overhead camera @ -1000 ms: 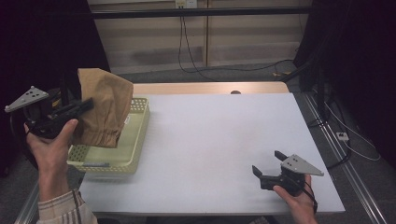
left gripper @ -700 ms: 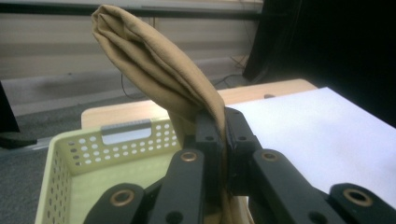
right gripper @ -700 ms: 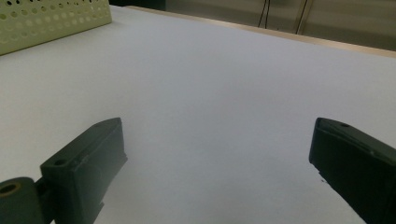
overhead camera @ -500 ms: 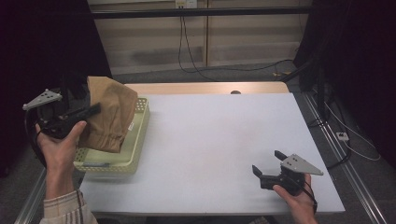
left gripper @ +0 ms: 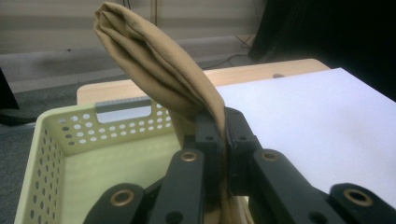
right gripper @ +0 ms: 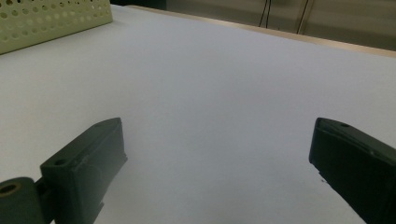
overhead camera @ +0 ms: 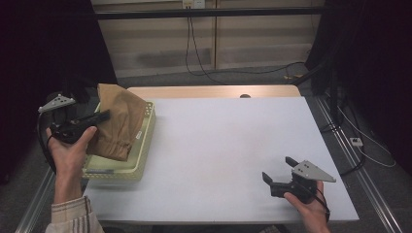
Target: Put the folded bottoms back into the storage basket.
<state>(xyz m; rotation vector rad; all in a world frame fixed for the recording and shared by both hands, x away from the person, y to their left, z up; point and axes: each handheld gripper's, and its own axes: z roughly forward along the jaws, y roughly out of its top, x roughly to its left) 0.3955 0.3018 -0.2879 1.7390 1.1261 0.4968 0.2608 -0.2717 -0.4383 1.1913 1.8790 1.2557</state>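
Tan cloth (left gripper: 154, 70) clamped in the left gripper (left gripper: 223, 140) (above the basket (left gripper: 51, 158)), right gripper (right gripper: 215, 154) agape.

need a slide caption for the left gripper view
Left hand-held gripper shut on folded tan cloth, held over a perforated cream basket beside the white table.

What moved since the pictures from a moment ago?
The left gripper, still shut on the brown cloth, came down, lowering the cloth toward the yellow basket. The right gripper stayed put on the white table, jaws open.
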